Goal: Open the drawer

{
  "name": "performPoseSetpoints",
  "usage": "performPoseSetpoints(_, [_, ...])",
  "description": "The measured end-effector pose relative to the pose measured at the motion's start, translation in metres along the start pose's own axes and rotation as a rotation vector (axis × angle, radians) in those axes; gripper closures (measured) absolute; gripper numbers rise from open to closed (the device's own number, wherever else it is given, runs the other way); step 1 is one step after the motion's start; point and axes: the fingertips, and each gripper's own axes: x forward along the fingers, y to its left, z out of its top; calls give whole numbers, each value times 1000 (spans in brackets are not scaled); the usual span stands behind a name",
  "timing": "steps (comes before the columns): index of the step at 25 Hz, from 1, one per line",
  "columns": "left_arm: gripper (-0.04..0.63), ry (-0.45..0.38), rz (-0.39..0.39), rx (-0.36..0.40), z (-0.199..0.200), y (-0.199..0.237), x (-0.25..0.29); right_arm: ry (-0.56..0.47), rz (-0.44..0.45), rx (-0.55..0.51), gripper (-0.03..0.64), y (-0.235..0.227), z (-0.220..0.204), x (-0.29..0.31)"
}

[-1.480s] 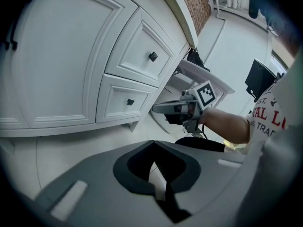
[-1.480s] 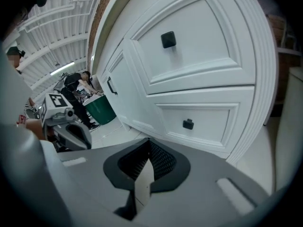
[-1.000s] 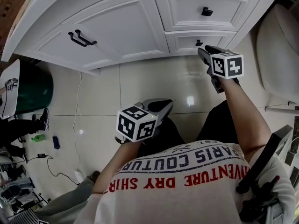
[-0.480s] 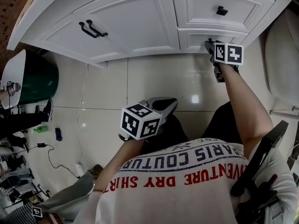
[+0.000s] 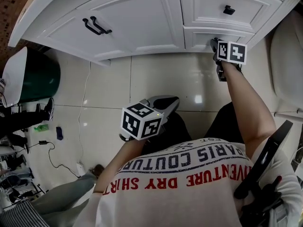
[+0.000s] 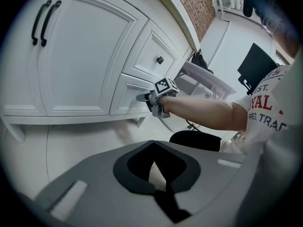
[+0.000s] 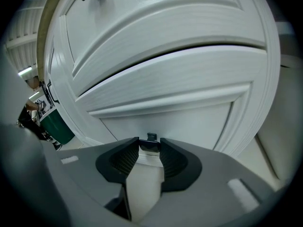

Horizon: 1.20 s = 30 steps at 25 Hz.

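Note:
The white lower drawer [image 5: 201, 36] sits under a taller upper drawer [image 5: 208, 4] at the cabinet's right end. My right gripper [image 5: 215, 42] is at the lower drawer's front. In the right gripper view its jaws [image 7: 149, 146] are closing, with the small black knob [image 7: 151, 137] caught between the ribbed pads [image 7: 127, 159] at their tips. The drawer front [image 7: 189, 110] looks flush with the cabinet. My left gripper [image 5: 169, 102] hangs over the tiled floor near the person's knee, shut and empty [image 6: 152, 143]. From there the right gripper [image 6: 143, 97] shows against the lower drawer [image 6: 129, 94].
Left of the drawers are two cabinet doors with a pair of black handles [image 5: 97, 25]. A green bin [image 5: 41, 78] with a white lid stands at the left. A cable [image 5: 79, 112] and small items lie on the floor. A white fixture [image 5: 289, 56] is at the right.
The right gripper went forward and down to the lower drawer and its jaws now hold the knob. The left gripper has hardly moved.

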Motion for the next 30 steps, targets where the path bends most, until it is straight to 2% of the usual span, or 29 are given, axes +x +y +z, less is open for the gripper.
performPoseSetpoints(10, [606,-11,1,13,6,-5,-2,7,-1,4,476,2,-9,-11])
performPoseSetpoints(26, [606,-11,-67,42,20,-19,19,84,65,-32,476,24,-80,-70])
performPoseSetpoints(30, [606,9,-88,69,20,-28,29,108,83,-47,477,30,-98,-85])
